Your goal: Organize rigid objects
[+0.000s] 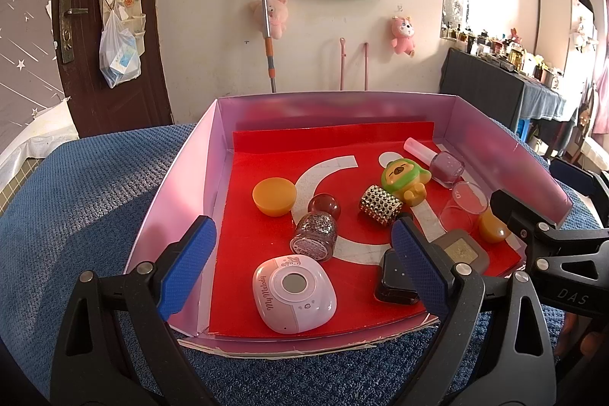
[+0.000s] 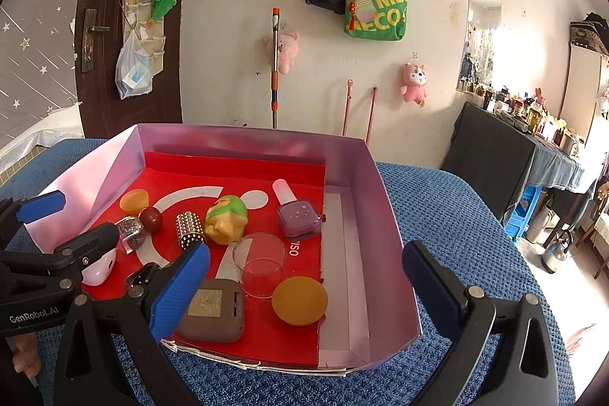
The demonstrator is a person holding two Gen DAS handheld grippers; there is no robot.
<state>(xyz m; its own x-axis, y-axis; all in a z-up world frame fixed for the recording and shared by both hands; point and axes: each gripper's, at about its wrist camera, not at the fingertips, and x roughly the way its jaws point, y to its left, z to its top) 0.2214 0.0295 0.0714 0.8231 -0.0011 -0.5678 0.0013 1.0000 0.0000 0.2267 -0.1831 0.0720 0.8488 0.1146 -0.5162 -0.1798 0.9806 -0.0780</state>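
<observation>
A pink box (image 1: 179, 185) with a red floor lies on a blue towel and holds small objects. In the left wrist view I see a pink My Melody case (image 1: 294, 292), a glitter bottle (image 1: 314, 238), an orange cap (image 1: 274, 196), a studded cylinder (image 1: 380, 205), a green-hooded toy (image 1: 404, 177) and a purple nail polish (image 1: 447, 167). My left gripper (image 1: 304, 265) is open, hanging over the box's near end above the My Melody case. My right gripper (image 2: 304, 292) is open over the box's near right part, above a clear cup (image 2: 259, 259), an orange disc (image 2: 300, 300) and a brown case (image 2: 211, 311).
The box (image 2: 384, 215) sits on a blue towel (image 2: 456, 215) over a table. A door (image 1: 95, 25), a wall with hanging bags and plush toys, and a mop handle (image 1: 266, 25) stand behind. A dark dresser (image 2: 506, 155) with bottles is at the right.
</observation>
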